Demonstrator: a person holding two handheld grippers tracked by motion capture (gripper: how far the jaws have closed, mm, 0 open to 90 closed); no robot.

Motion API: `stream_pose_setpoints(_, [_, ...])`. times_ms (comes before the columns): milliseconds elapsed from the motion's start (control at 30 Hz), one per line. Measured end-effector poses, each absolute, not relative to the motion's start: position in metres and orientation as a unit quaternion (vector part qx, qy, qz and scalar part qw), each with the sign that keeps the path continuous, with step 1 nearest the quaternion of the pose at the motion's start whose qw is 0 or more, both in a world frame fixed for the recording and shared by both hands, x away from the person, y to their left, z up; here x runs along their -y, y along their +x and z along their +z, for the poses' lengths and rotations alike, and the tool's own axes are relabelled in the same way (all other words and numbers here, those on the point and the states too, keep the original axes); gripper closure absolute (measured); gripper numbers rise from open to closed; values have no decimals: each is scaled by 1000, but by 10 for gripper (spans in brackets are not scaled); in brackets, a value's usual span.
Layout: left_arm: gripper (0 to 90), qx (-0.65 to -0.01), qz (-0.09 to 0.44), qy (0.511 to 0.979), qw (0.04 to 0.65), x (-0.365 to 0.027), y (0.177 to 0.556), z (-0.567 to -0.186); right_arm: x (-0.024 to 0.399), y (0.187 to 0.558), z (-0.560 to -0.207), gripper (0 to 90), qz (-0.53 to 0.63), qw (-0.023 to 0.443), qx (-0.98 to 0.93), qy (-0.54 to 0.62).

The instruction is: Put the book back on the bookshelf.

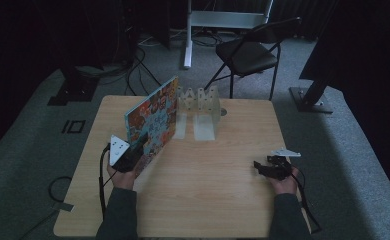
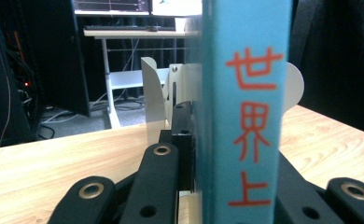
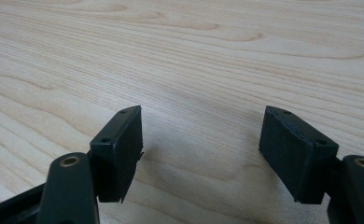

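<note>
High view: left gripper point(image 1: 139, 145) pinches book point(image 1: 153, 117), held upright on edge on table point(image 1: 213, 185), near white bookends point(image 1: 201, 102); book not yet between them; right gripper point(image 1: 261, 166) jaws spread, nothing inside, resting apart

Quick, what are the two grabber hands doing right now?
Left gripper: shut on the book, which stands on edge.
Right gripper: open, holding nothing, over the table.
</note>
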State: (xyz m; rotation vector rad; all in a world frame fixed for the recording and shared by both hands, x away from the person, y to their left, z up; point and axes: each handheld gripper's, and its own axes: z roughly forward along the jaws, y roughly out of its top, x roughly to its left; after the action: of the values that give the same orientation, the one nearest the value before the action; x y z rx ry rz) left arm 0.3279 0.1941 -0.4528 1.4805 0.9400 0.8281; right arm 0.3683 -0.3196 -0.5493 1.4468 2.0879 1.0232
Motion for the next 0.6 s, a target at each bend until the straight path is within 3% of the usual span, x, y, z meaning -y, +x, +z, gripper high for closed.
stream_pose_setpoints(600, [806, -399, 358, 628, 565, -186, 339, -449, 320, 368, -549, 299, 367, 198, -747, 518])
